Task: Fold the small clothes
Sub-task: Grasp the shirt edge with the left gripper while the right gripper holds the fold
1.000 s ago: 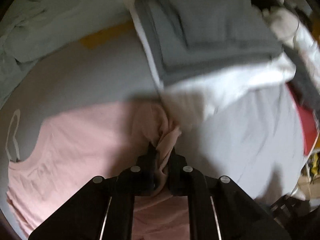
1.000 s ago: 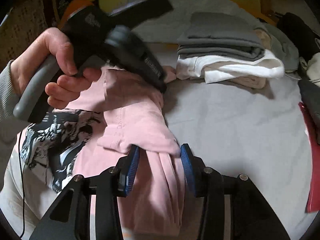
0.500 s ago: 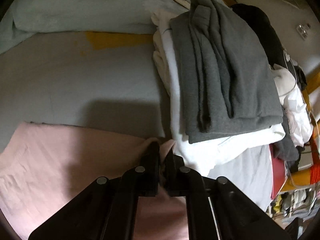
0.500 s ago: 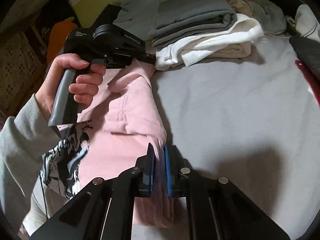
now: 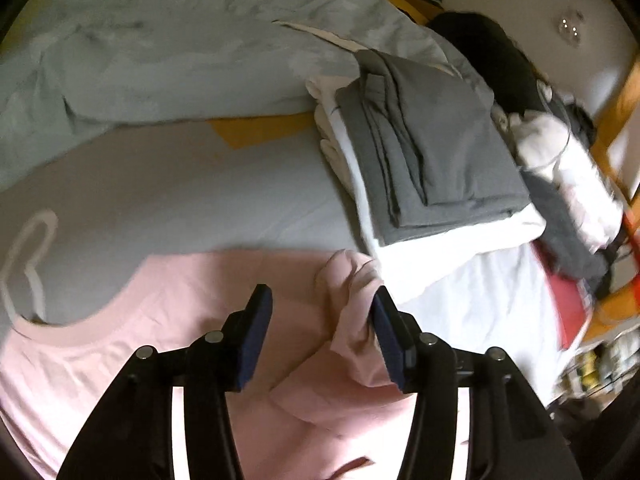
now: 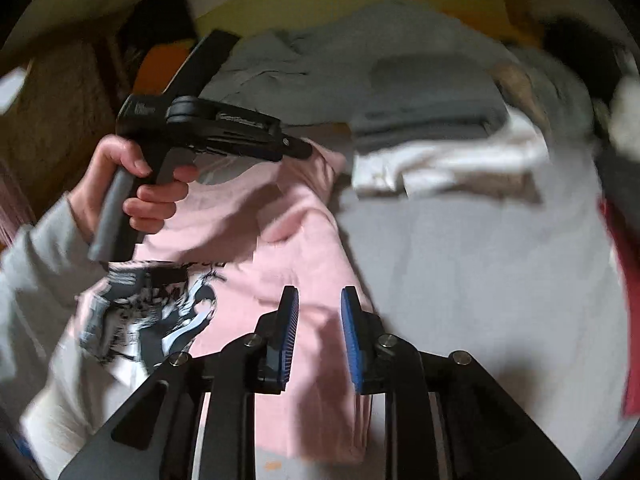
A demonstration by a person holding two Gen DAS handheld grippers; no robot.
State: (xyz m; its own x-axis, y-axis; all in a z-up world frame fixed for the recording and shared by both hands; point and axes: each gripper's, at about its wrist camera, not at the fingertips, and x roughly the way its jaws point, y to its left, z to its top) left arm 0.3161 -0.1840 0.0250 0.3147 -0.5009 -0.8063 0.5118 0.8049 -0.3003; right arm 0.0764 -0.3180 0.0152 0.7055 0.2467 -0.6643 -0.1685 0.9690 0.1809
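The bed [image 5: 168,184] carries a pink shirt [image 5: 132,360], collar toward the pillows, long axis running back toward the person. The shirt looks light, limp and unlikely to slip; the folded side edge is the place to pinch. Left gripper [image 5: 320,332] and right gripper [image 6: 319,328] both have jaws parted, holding nothing.

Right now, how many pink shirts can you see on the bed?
1. The pink shirt lies flat on the bed, beside the folded pile. More could be hidden in that pile.
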